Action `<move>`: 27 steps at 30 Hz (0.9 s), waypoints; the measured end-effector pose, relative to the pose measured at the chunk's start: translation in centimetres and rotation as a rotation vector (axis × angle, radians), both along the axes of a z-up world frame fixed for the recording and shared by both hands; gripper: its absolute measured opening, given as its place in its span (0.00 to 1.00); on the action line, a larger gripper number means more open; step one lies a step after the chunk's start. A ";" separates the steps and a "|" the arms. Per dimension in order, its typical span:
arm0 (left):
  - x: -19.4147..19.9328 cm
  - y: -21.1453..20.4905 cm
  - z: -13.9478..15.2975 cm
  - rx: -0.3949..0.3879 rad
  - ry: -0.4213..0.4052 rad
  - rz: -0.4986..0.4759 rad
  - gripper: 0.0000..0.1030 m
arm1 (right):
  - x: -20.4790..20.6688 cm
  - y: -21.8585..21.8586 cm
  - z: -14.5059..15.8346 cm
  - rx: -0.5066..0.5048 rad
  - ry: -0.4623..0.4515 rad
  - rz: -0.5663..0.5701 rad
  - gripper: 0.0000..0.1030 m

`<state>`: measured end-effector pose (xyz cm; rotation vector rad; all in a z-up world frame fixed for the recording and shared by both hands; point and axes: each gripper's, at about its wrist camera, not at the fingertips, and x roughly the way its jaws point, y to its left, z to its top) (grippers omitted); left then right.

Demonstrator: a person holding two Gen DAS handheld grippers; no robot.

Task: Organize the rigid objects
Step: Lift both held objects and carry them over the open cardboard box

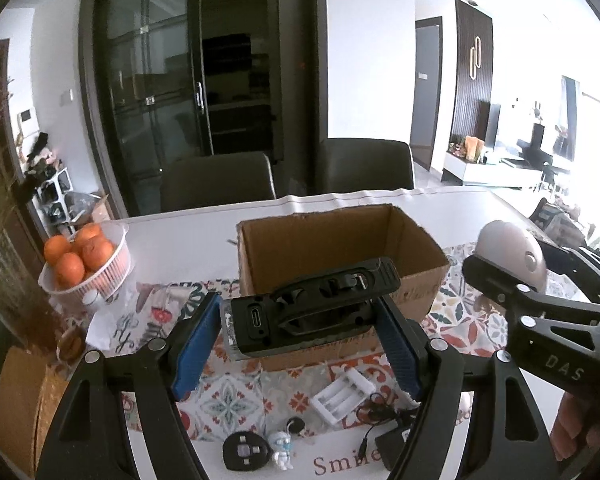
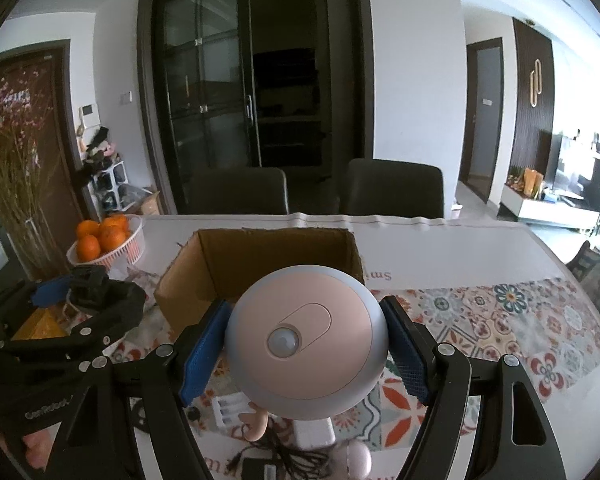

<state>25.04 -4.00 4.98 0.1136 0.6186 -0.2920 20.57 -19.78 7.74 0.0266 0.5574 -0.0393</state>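
Left tool: closed on black flashlight-type device, clamped across its body betw. blue pads; USB port end faces cam. Held level, lifted off worktop, just in front of box – prob. so it can be carried over the near wall.
Right tool: gripping round pink/grey sensor light at its widest sides, pads on both edges; flat face w/ sensor dome toward cam. Wide grip likely chosen since the dome shape would slip otherwise.
Right tool seen from left cam: at right, light raised near box's right wall.
Cardboard box: open top, mid-worktop on patterned runner; inside looks empty as far as visible. Judged as the drop target for both items.
Still on worktop, near side: white battery holder, black adapter w/ cable, black key fob, small astronaut figure.
Far left: basket of oranges, not part of the sort.
Stage (est.): both items in transit; several loose items left.
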 end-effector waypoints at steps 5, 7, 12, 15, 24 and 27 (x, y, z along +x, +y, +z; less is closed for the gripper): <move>2.5 -0.7 0.6 0.033 0.009 -0.008 0.73 | 2.6 -0.5 0.7 -0.009 0.027 0.008 0.74; 3.5 -0.9 0.8 0.041 0.018 -0.013 0.73 | 3.8 -0.7 1.0 -0.020 0.041 0.011 0.74; 5.7 -1.4 0.7 0.064 0.033 -0.016 0.73 | 6.2 -0.8 1.0 -0.035 0.074 0.034 0.74; 6.8 -1.6 0.4 0.079 0.044 -0.017 0.73 | 7.4 -0.9 0.8 -0.030 0.100 0.045 0.74; 10.6 -1.9 -1.3 0.048 0.168 -0.015 0.73 | 11.3 -1.5 -0.9 0.021 0.210 0.076 0.74; 11.7 -2.0 -1.9 0.041 0.201 -0.003 0.73 | 12.5 -1.7 -1.5 0.029 0.236 0.073 0.74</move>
